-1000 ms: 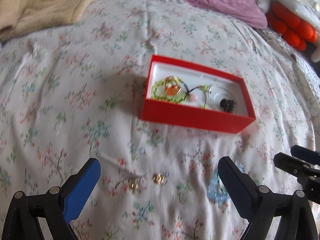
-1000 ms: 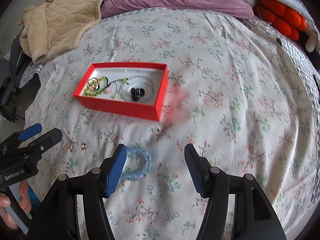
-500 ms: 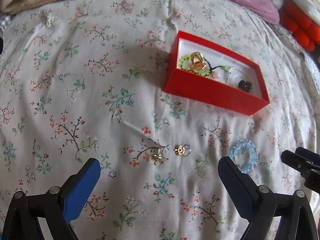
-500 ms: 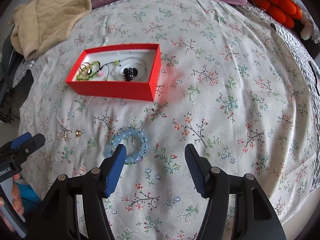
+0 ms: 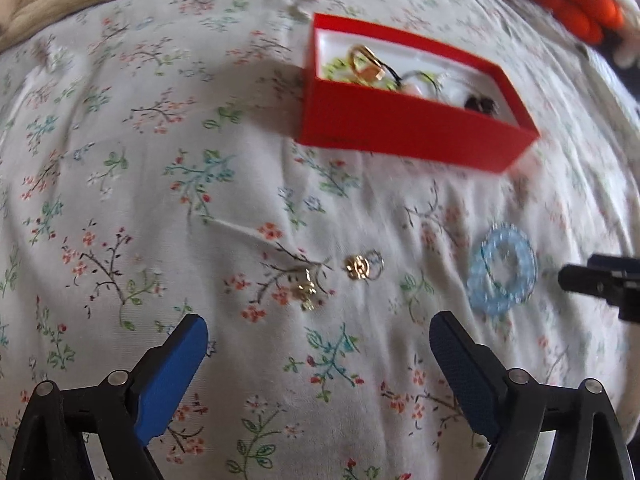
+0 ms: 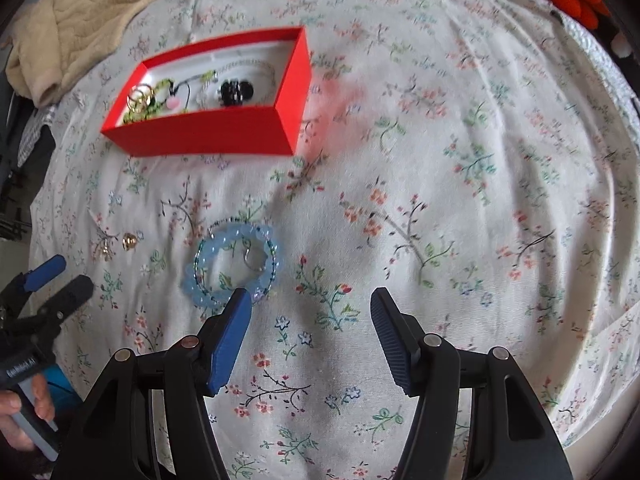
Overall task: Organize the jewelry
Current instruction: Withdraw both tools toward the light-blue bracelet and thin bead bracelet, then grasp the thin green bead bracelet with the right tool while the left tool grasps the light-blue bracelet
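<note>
Red jewelry box [image 6: 208, 136] with white lining, pale blue beaded bracelet [image 6: 234, 264], gold earrings [image 5: 360, 267], white floral-print bedsheet [image 6: 440, 200], beige blanket [image 6: 80, 20]

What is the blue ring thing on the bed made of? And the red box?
The light blue beaded bracelet looks like glassy or plastic beads: they're see-through and shiny. The red rectangular box looks like matte cardboard: flat, thin walls, sharp folded corners, no shine.

Each tool, the left tool [image 5: 318, 334] and the right tool [image 6: 311, 306], has black hinged arms with silver screws, blue ribbed pads [image 6: 230, 338], and a grey handle with white lettering.
</note>
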{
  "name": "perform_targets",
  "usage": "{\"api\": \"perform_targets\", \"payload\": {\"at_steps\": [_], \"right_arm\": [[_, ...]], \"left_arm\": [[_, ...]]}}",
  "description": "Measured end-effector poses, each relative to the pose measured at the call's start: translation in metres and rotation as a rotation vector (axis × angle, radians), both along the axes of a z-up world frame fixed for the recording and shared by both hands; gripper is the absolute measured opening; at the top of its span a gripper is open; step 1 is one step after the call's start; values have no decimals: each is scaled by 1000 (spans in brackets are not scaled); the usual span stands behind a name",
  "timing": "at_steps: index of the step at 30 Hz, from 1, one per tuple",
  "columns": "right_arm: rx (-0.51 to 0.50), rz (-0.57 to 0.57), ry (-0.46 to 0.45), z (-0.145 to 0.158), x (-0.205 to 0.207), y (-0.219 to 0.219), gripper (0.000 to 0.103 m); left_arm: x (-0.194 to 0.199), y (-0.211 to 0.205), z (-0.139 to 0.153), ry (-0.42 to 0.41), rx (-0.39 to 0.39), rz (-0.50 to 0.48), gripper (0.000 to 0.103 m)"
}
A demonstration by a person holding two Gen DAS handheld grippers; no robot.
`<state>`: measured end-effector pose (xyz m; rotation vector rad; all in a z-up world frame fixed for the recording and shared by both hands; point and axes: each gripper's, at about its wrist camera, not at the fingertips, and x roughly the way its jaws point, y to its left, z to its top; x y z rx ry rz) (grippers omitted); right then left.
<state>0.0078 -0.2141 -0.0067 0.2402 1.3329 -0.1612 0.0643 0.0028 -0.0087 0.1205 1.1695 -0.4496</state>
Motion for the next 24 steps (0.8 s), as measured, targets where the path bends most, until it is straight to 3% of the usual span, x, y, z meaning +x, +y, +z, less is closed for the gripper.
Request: {"api": "perform_targets", "payload": {"at_steps": [6,8,10,19,24], "right_arm": [[73,-37,-10,-9,6,-11,63],[104,-51,-29,-11,10,-14,50],[128,-55,-33,-13,15,-16,30],[182,-57,-26,-26,34,-6,6],[151,-33,-53,-17,33,0,3]], "left_arm": [[-6,-6,-4,5,7,-26,83],[-8,-10,-3,2,5,-34,83],[-9,-12,-2,1,5,-40,82],[-12,-15,-3,-2,19,-60,82],[-12,-19,-2,-4,6,-73,77]]}}
